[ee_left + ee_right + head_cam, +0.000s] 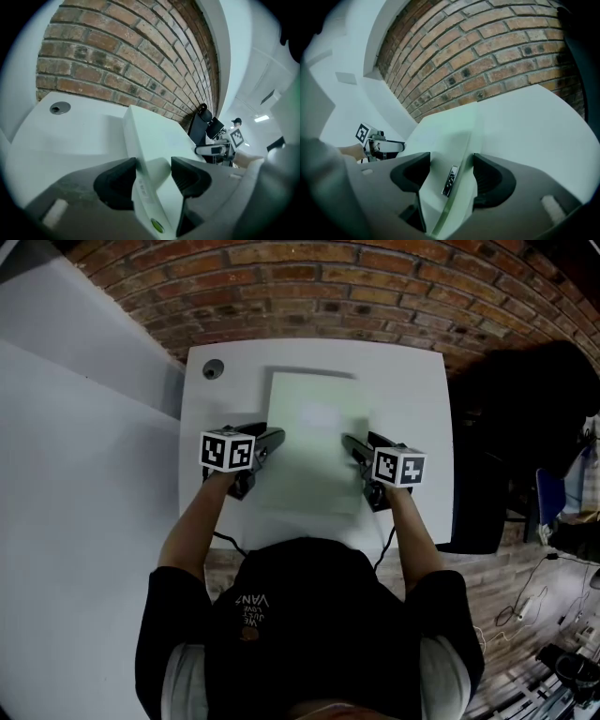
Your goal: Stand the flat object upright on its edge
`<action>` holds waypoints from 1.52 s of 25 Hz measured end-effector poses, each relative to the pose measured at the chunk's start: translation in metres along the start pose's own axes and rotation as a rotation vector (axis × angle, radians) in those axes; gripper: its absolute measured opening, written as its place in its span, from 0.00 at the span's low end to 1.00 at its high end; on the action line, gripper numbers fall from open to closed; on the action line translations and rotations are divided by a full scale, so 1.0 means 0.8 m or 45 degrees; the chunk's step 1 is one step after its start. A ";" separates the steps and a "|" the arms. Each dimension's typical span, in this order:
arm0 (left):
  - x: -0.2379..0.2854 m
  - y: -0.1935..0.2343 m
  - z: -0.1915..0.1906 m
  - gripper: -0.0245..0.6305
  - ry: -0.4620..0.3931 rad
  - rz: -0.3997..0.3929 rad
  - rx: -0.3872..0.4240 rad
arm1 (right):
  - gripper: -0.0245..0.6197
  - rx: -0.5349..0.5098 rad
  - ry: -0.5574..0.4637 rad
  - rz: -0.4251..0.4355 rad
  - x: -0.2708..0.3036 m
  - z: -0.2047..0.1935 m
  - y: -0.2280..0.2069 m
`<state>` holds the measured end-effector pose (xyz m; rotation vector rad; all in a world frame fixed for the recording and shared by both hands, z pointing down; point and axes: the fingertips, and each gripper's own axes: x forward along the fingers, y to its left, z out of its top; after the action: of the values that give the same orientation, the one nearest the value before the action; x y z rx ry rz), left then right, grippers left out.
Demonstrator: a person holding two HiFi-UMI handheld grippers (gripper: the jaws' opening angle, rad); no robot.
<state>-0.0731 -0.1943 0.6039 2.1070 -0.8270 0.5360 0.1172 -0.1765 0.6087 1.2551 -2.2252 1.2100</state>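
Leaning over a white surface (412,381), a person is holding both forearms out and angled downward, one claw at each side of a flat object (314,442). The left claw (153,174) is clamping the object's left edge between its dark pads, and the right claw (451,176) is clamping the right edge the same way. The flat object is showing as a smooth, pale, thin rectangular slab, sitting at the middle of the surface. A rough red brick wall (328,277) is rising behind.

Lab-like workroom, brick wall (309,277), white table (412,390)
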 end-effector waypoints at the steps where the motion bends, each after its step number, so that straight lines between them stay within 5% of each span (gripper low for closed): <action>1: -0.002 -0.001 0.002 0.41 -0.010 0.002 0.005 | 0.47 -0.009 -0.008 -0.001 -0.001 0.002 0.002; 38: -0.129 -0.026 0.162 0.35 -0.633 0.171 0.319 | 0.43 -0.419 -0.400 -0.074 -0.031 0.157 0.104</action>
<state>-0.1182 -0.2495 0.4528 2.4732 -1.2389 0.1848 0.0794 -0.2411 0.4755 1.4344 -2.4551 0.6217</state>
